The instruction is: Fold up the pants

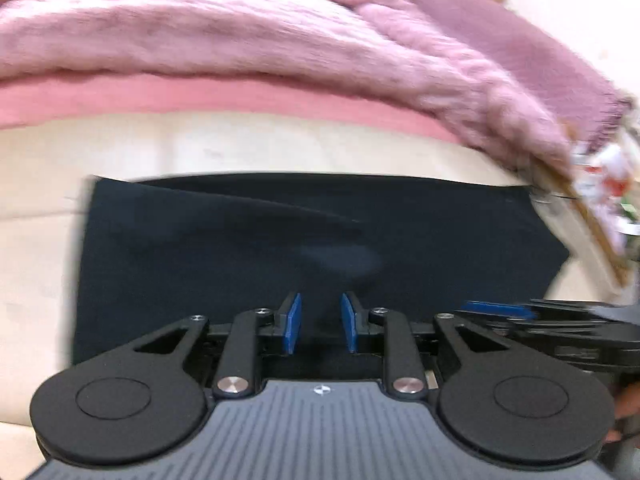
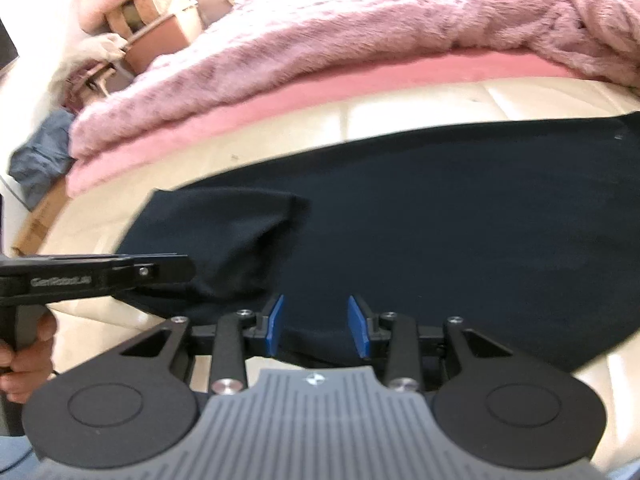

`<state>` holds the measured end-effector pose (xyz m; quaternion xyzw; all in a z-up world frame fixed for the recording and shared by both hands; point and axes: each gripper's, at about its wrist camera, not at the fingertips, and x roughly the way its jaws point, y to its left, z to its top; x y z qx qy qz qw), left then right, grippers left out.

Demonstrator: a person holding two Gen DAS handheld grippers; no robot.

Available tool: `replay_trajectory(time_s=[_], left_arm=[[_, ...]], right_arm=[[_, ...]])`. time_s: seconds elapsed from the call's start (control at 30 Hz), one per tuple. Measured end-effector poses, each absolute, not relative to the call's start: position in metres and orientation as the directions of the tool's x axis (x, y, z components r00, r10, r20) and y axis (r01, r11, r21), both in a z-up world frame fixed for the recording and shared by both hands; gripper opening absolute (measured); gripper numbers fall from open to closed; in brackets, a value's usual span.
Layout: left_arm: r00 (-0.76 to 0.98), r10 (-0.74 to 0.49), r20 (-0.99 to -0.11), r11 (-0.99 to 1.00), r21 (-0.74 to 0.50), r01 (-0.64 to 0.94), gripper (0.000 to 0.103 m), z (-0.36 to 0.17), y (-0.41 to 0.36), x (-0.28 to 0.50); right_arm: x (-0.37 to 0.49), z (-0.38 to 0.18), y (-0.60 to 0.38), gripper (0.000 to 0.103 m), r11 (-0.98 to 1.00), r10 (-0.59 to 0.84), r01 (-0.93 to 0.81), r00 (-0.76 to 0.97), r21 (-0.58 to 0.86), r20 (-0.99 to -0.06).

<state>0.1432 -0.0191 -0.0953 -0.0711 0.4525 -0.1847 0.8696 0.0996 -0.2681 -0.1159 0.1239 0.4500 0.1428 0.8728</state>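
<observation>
Dark navy pants [image 1: 280, 240] lie flat on a cream leather surface [image 1: 36, 248], folded into a broad rectangle. In the right wrist view the pants [image 2: 440, 216] stretch across the frame, with a folded-over flap at their left end [image 2: 224, 232]. My left gripper [image 1: 320, 322] is open and empty over the near edge of the pants. My right gripper [image 2: 316, 324] is open and empty over the near edge too. Each gripper shows from the side in the other's view, the right one [image 1: 496, 310] and the left one [image 2: 160, 268].
A fluffy pink blanket [image 1: 240, 32] and a pink sheet [image 1: 200, 96] lie along the far side of the cream surface. Boxes and clutter [image 2: 152, 28] stand at the far left in the right wrist view, with a blue cloth [image 2: 44, 152] on the floor.
</observation>
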Motion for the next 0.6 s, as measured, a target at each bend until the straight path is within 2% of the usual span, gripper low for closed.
replay_trajectory(time_s=[0.07, 0.2, 0.5, 0.53, 0.57, 0.6], left_arm=[[0.541, -0.327, -0.775, 0.944, -0.245, 0.221, 0.028, -0.097, -0.006, 0.147], [0.552, -0.277, -0.787, 0.961, -0.233, 0.150, 0.028, -0.101, 0.019, 0.150], [0.532, -0.276, -0.801, 0.961, -0.250, 0.122, 0.028, -0.113, 0.035, 0.145], [0.528, -0.277, -0.803, 0.960, -0.252, 0.120, 0.028, -0.114, 0.036, 0.146], [0.525, -0.276, -0.805, 0.960, -0.253, 0.117, 0.028, -0.115, 0.036, 0.146], [0.525, -0.277, -0.805, 0.960, -0.255, 0.116, 0.028, -0.116, 0.035, 0.147]], right_arm=[[0.105, -0.114, -0.258, 0.029, 0.916, 0.393, -0.162, 0.550, 0.367, -0.737], [0.125, -0.119, -0.234, 0.024, 0.896, 0.437, -0.186, 0.524, 0.402, -0.731], [0.160, -0.135, -0.213, 0.021, 0.902, 0.420, -0.153, 0.528, 0.403, -0.738], [0.162, -0.135, -0.212, 0.017, 0.903, 0.421, -0.162, 0.527, 0.398, -0.738], [0.164, -0.136, -0.210, 0.006, 0.905, 0.419, -0.170, 0.516, 0.390, -0.747], [0.167, -0.138, -0.207, 0.000, 0.908, 0.415, -0.174, 0.498, 0.381, -0.761]])
